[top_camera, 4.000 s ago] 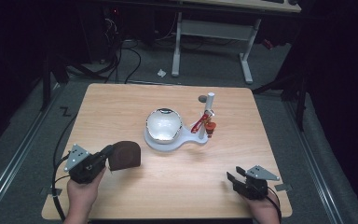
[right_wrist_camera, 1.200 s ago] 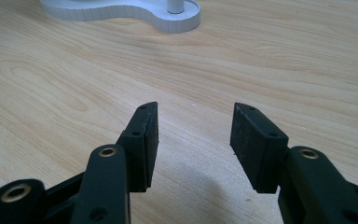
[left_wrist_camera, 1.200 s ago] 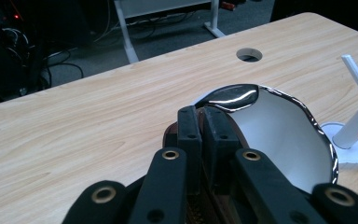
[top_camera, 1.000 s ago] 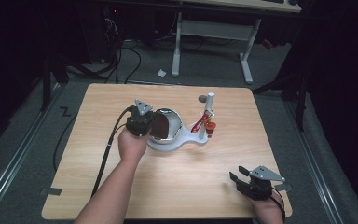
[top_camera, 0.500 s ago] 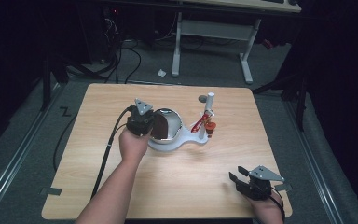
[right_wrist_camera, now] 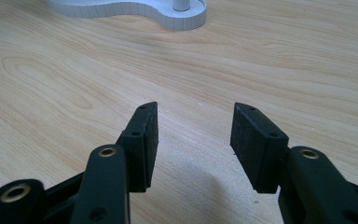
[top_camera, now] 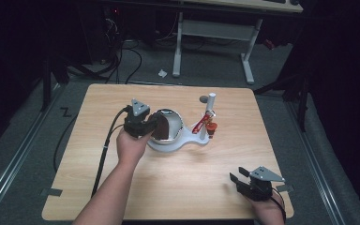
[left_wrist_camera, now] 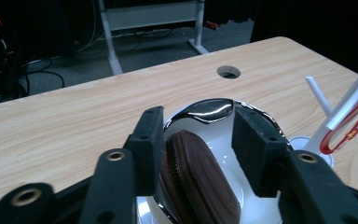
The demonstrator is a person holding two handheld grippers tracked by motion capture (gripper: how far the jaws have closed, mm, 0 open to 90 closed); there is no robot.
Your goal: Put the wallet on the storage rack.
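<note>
Brown and ribbed at its edge, the pouch sits between the jaws of my left tool, leaning against the left jaw with a gap to the right one, so the jaws stand wide around it and I cannot tell that they press it. The pouch hangs over the shiny bowl, its lower part inside the rim. From the high view my left tool is at the bowl's left side, with my hand behind it and the cable trailing back over the worktop. The bowl rests on a white base near the worktop's middle; a white post rises from the base's right end, with a red piece slanting against it. My right tool lies at the near right corner of the worktop, well apart from the bowl, its jaws spread wide with only bare wood between them. In the right gripper view the edge of the base shows far ahead.
</note>
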